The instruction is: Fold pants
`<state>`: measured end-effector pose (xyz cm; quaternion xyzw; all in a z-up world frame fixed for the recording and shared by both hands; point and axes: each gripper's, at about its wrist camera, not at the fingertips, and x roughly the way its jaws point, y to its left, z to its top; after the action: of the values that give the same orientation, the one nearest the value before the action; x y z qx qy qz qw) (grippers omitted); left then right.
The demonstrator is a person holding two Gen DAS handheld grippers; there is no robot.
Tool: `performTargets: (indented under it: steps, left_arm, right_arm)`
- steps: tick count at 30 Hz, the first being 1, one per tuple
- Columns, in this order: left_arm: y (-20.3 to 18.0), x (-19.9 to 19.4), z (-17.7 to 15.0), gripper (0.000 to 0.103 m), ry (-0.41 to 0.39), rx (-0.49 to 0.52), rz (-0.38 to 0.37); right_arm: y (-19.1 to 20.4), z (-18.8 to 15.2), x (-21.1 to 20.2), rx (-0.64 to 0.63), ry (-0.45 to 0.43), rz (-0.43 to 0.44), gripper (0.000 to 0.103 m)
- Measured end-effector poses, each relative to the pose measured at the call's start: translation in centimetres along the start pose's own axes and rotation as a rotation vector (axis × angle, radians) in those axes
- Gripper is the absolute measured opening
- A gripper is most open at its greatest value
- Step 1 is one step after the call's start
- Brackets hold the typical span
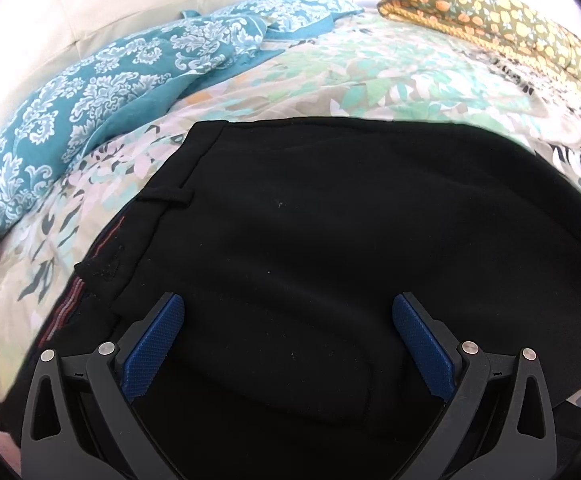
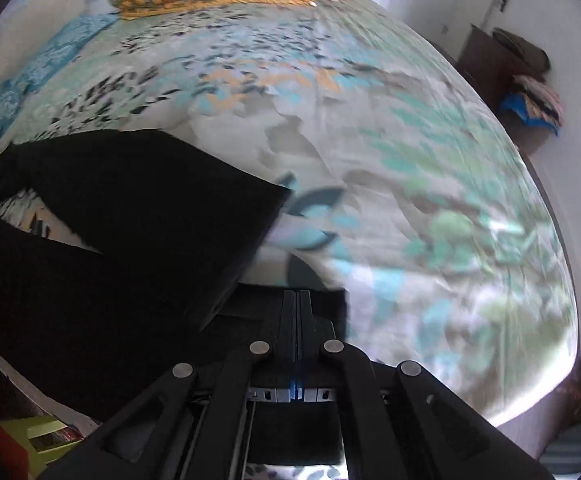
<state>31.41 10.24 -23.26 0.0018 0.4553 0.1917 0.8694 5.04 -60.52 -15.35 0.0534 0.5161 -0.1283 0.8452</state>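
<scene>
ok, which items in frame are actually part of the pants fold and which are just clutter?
Part of the job:
- black fabric pants spread on the bed
- left gripper, open above the pants
- right gripper, shut on black pants fabric

Just lying about:
- teal damask-print pillow
- olive cushion with orange flowers
- floral bedsheet
- clothes pile on dark wooden cabinet
</scene>
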Motion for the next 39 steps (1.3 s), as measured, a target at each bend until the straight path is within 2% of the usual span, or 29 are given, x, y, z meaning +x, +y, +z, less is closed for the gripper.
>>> performTargets:
  steps: [1,2,4,5,6,8,9,11,12,14,15,17,21,24,27,30,33,39]
  left_arm:
    - [-0.1,-0.2,0.3,0.103,0.026,0.017,0.007]
    - [-0.1,-0.4,0.4,0.103,0.048,0.03,0.009]
    - [0.2,-1.5,0.6,0.102,0.109,0.044,-0.016]
    - [0.4,-2.1,0.5,0.102,0.118,0.039,-0.035]
    - [0.9,-3.2,0.2,0.102,0.118,0.029,-0.062]
    - [1.6,-5.2,-0.8,0.102,0.104,0.022,-0.116]
    - [2.0,-6.3,-1.7,0.102,0.092,0.023,-0.142]
    - [2.1,-7.6,-3.3,0.102,0.076,0.029,-0.168]
    - [2.1,-8.1,-4.3,0.102,0.067,0.035,-0.174]
    - [2.0,-8.5,-6.1,0.102,0.06,0.042,-0.166]
    - [2.0,-8.3,-6.9,0.102,0.071,0.038,-0.158]
    - [1.8,-7.7,-7.6,0.102,0.1,0.03,-0.168]
    - [1.4,-7.0,-7.5,0.102,0.072,0.068,-0.152]
    - [1.8,-6.5,-7.6,0.102,0.085,0.042,-0.166]
    - [1.8,-6.3,-7.7,0.103,0.083,0.033,-0.168]
    - [1.3,-6.4,-7.8,0.103,0.069,0.046,-0.153]
    - [1.3,-6.4,-8.0,0.103,0.061,0.047,-0.149]
    - [1.3,-6.5,-8.2,0.103,0.052,0.044,-0.145]
  right_arm:
    - [-1.3,-0.2,-0.7,0.055,-0.017,-0.015,0.0]
    - [-2.6,-0.3,-1.4,0.116,-0.022,-0.019,0.005]
    - [-4.2,-0.5,-3.0,0.217,-0.05,-0.005,0.025]
    - [-4.4,-0.4,-3.9,0.248,-0.076,-0.004,0.047]
    - [-4.2,-0.4,-4.9,0.267,-0.105,-0.005,0.058]
    - [-3.0,-0.2,-5.8,0.289,-0.132,0.038,0.059]
    - [-1.9,0.0,-5.8,0.307,-0.131,0.089,0.059]
    - [1.0,-0.3,-4.9,0.374,-0.117,0.245,0.059]
    - [2.4,-0.7,-3.9,0.424,-0.094,0.355,0.059]
    - [5.3,-1.9,-1.2,0.557,-0.022,0.568,0.059]
    - [6.5,-2.7,0.3,0.627,0.017,0.647,0.059]
    - [8.1,-3.9,3.0,0.753,0.068,0.716,0.059]
    - [7.7,-5.2,5.0,0.903,-0.003,0.651,0.059]
    - [6.5,-5.6,5.0,0.973,-0.03,0.625,0.059]
    - [5.2,-6.0,4.8,1.008,-0.06,0.586,0.059]
    - [3.9,-6.2,5.0,1.046,-0.096,0.583,0.057]
    - [3.6,-5.7,5.4,1.03,-0.093,0.566,0.05]
    - [3.2,-5.3,6.5,1.086,-0.104,0.533,0.048]
